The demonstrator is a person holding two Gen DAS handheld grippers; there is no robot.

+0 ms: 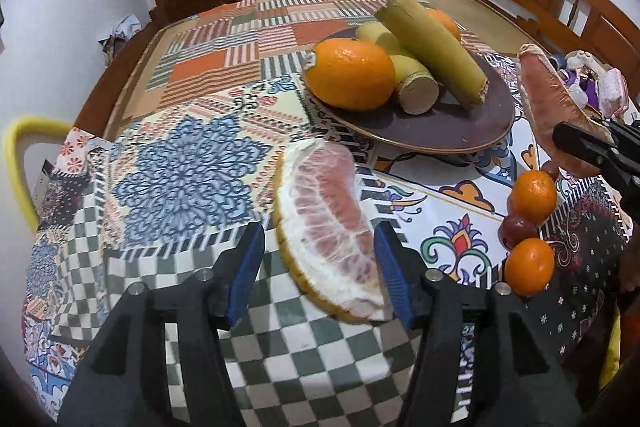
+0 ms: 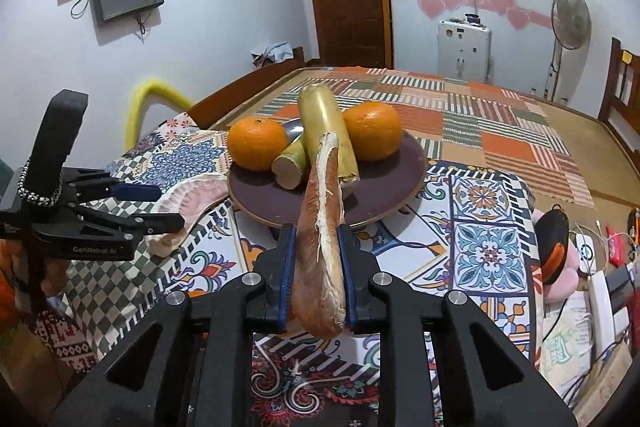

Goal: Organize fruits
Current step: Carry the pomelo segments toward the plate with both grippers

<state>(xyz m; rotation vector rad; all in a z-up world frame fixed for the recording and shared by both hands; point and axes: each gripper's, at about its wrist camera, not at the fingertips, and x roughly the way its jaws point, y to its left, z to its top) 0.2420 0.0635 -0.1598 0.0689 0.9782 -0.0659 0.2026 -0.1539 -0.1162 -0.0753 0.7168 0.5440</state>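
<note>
We read the right gripper (image 2: 318,271) as clamped on a pomelo segment (image 2: 322,247): both blue pads press its flanks. The segment's long axis runs away from the camera and slightly up, its tip pointing at the brown plate (image 2: 256,201). Its near end hides the gap between the pads, and its tip covers part of the long sugarcane piece (image 2: 324,115) on the plate.

We read the left gripper (image 1: 318,267) as apart, with a second pomelo wedge (image 1: 326,223) lying between its fingers on the worktop (image 1: 192,163). The right pad sits against the wedge's edge; we cannot tell whether it presses. The left pad stands clear. The wedge's long axis runs from near right to far left, flesh side up, rind edge on the left.

On the plate we see two oranges (image 1: 350,73), one largely hidden behind the sugarcane. Small mandarins (image 1: 534,195) and a dark red fruit (image 1: 518,231) lie at the right; the red one is partly covered.
</note>
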